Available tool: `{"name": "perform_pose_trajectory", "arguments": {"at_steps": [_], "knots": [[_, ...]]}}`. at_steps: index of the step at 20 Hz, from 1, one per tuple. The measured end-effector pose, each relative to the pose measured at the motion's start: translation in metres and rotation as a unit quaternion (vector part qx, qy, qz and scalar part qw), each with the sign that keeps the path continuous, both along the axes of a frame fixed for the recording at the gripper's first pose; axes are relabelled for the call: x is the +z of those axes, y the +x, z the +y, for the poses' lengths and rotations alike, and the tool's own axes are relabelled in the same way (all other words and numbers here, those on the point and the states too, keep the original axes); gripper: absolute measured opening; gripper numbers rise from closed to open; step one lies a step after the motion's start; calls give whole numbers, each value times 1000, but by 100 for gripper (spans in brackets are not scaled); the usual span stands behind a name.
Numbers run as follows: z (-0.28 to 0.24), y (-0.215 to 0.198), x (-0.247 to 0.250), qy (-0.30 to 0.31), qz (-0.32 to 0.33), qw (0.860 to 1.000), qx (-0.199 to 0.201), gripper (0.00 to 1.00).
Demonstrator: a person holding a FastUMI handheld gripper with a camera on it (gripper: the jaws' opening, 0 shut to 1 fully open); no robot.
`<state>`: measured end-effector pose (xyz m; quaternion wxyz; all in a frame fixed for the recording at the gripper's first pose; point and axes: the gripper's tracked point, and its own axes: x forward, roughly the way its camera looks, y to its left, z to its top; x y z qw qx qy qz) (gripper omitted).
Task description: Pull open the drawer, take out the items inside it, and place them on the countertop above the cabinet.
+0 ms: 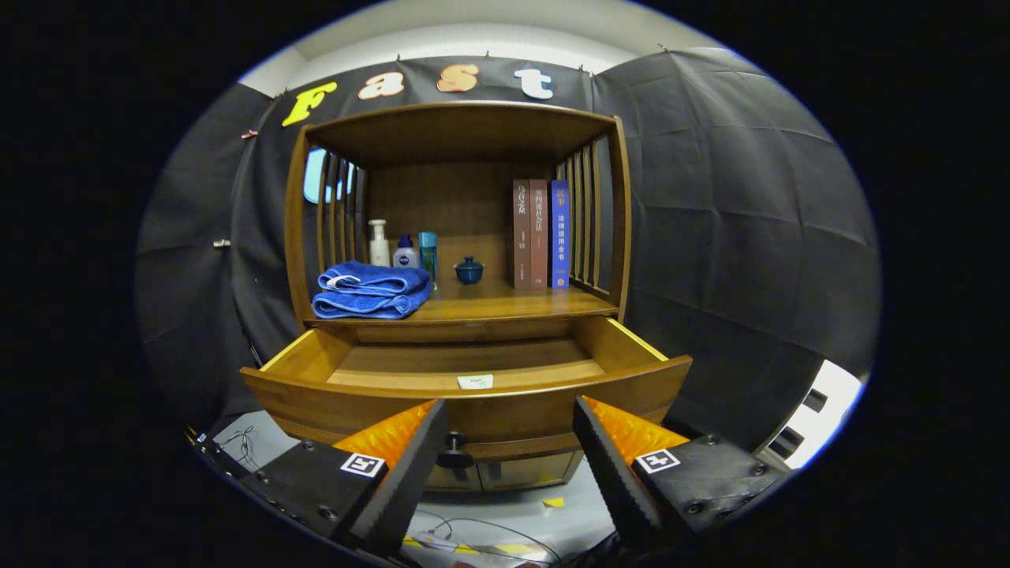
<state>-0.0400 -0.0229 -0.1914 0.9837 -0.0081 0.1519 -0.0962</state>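
The drawer stands pulled out of the wooden cabinet, just beyond the claw. On its wooden floor I see a small white label near the front wall. The dark knob on the drawer front sits just beside the left finger, slightly to its right. The claw is open and holds nothing. On the bench above the drawer, from left to right: a folded blue towel at the near left; 3 bottles behind it; a small dark blue lidded pot in the middle; 3 upright books on the right, against the slatted side.
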Motion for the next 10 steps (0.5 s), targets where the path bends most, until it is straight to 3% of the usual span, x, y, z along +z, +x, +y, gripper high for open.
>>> {"name": "perform_pose_trajectory", "arguments": {"at_steps": [3, 6, 10], "knots": [[-8, 35, 24, -17, 34, 999, -29, 99], [-4, 73, 25, 14, 68, 996, -47, 98], [-7, 103, -7, 37, 157, 983, -85, 97]]}}
